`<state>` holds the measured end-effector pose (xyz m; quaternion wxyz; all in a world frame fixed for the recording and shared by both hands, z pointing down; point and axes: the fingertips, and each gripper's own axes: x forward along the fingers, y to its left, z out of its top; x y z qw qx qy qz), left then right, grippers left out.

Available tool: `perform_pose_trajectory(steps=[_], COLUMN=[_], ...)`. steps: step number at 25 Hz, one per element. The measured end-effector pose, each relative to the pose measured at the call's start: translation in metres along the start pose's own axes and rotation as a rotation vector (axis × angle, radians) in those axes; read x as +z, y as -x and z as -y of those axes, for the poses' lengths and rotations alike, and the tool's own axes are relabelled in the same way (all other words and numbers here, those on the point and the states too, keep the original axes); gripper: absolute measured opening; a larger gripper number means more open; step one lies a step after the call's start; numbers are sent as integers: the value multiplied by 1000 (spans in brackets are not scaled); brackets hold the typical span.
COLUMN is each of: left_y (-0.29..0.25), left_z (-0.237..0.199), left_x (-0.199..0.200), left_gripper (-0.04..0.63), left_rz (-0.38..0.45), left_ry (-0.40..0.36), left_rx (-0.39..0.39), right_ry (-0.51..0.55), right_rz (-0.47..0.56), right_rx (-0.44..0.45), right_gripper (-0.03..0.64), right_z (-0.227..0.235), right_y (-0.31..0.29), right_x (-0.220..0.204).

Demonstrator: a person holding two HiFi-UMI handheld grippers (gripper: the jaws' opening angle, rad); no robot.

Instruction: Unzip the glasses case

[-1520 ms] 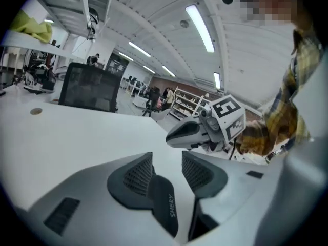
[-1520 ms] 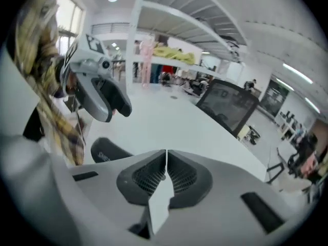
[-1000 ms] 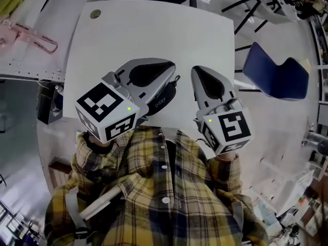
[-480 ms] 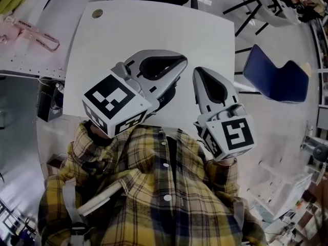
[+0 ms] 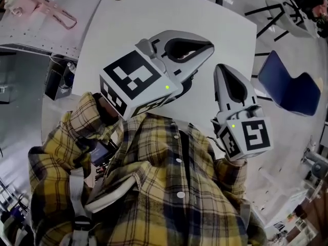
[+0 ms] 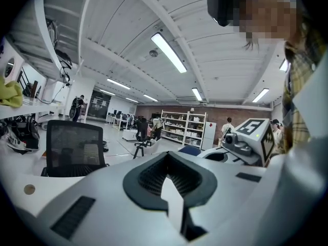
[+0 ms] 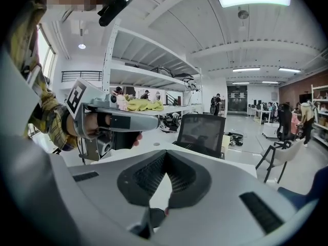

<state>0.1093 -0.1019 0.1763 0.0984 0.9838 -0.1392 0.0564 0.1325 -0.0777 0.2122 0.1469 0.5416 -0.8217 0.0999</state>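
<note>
Glasses case [image 5: 186, 84]: dark. Only a sliver of its edge shows; the rest is hidden beneath the left gripper [image 5: 210, 47], so its zip cannot be judged. Left gripper jaws are closed tip to tip with nothing between them. Right gripper [image 5: 221, 67], just beside the left gripper, is likewise closed and empty.

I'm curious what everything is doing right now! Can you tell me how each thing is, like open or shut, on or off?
Left tongs: shut, nothing in them.
Right tongs: shut, tips together.
Glasses case: mostly hidden under the left tongs; cannot tell if zipped.
Office chair: empty.
Ceiling lights: on.
</note>
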Motion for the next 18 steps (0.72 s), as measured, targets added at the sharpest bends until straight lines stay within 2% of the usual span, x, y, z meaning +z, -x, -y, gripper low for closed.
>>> perform_pose_trajectory(steps=[10,18], left_y=[-10,-2], left_z=[10,-1], left_x=[-4,-13], left_gripper=[8,8], left_rz=[-17,-41], left_ry=[5,26], left_rx=[-16,-8], right_ry=[-2,-20], right_rz=[-10,-25], right_rx=[-1,2], right_gripper=[-2,-2], right_z=[4,-1], right_y=[6,0], right_x=[-8,-16])
